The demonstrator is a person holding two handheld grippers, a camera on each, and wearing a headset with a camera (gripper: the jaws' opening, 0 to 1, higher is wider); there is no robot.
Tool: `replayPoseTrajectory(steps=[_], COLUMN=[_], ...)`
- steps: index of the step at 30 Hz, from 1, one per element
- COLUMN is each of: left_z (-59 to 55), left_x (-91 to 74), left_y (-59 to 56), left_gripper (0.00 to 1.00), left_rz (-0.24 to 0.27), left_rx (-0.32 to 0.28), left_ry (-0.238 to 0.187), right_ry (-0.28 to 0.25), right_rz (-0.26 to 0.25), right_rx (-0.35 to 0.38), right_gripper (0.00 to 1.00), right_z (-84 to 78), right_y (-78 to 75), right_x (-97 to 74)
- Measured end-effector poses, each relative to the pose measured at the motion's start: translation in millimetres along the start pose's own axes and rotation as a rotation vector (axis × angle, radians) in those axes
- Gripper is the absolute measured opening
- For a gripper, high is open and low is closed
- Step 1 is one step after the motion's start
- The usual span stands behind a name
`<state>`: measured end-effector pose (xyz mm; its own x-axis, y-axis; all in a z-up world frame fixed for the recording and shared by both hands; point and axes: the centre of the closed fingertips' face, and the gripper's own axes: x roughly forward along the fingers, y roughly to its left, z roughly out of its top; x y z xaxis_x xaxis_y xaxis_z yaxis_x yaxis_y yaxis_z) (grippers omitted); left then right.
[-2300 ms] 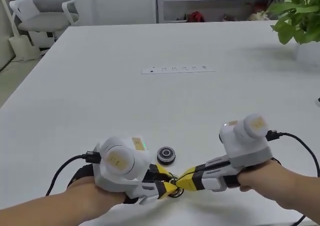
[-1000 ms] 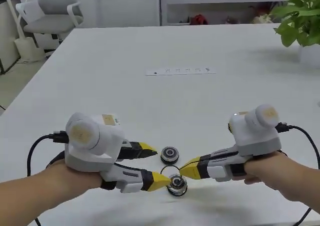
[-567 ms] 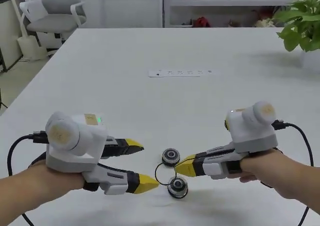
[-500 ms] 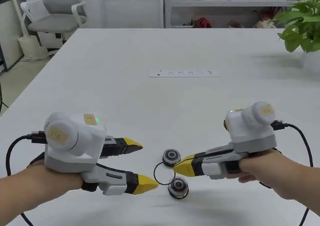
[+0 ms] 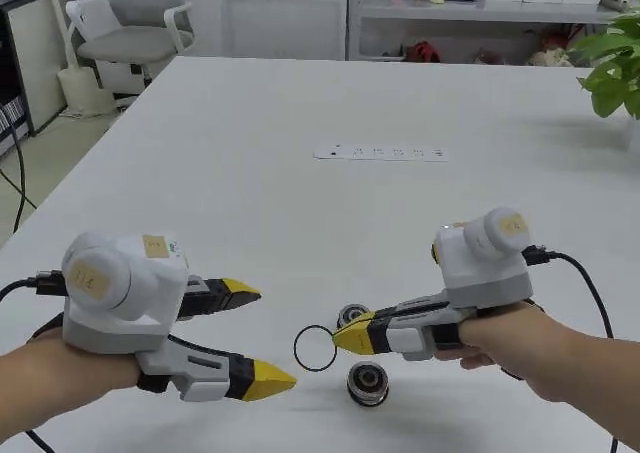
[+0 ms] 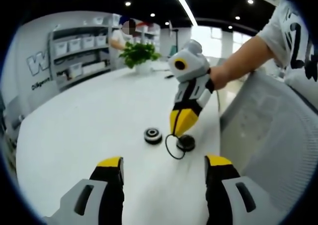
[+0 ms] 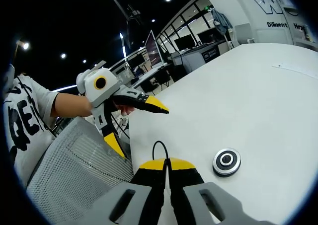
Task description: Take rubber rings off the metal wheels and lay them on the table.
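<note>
The thin black rubber ring (image 5: 315, 348), now off the round metal wheel (image 5: 368, 383) beneath, is pinched in the right gripper (image 5: 345, 338) jaws. The left gripper (image 5: 262, 338) jaws are open. Only laying it down remains.

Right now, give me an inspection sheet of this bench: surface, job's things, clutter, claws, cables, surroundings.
Surface: white table, no spills seen.
Job's things: rubber ring off its wheel, pinched at a claw tip; near wheel in the open; far wheel partly behind the right claw.
Clutter: power strip mid-table.
Claws: left claw open, holding nothing; right claw shut on the rubber ring.
Cables: black cables trail back from both claws.
Surroundings: office chair, plant, shelves.
</note>
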<state>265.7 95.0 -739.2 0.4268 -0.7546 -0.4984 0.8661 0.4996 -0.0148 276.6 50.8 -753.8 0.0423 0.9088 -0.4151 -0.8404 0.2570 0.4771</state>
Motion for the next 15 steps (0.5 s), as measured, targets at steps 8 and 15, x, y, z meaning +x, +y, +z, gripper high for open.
replayPoseTrajectory(steps=[8, 15], left_z=[-2.9, -5.8], left_x=[-4.9, -5.5], left_y=[-0.2, -3.5], left_gripper=[0.68, 0.69], left_rz=[0.018, 0.017], left_rx=[-0.003, -0.008], left_ry=[0.002, 0.007], right_ry=[0.022, 0.047], right_rz=[-0.010, -0.046], right_rx=[0.004, 0.012], right_gripper=[0.00, 0.00], right_z=[-6.4, -14.8], right_y=[-3.0, -10.4], right_x=[12.3, 19.2])
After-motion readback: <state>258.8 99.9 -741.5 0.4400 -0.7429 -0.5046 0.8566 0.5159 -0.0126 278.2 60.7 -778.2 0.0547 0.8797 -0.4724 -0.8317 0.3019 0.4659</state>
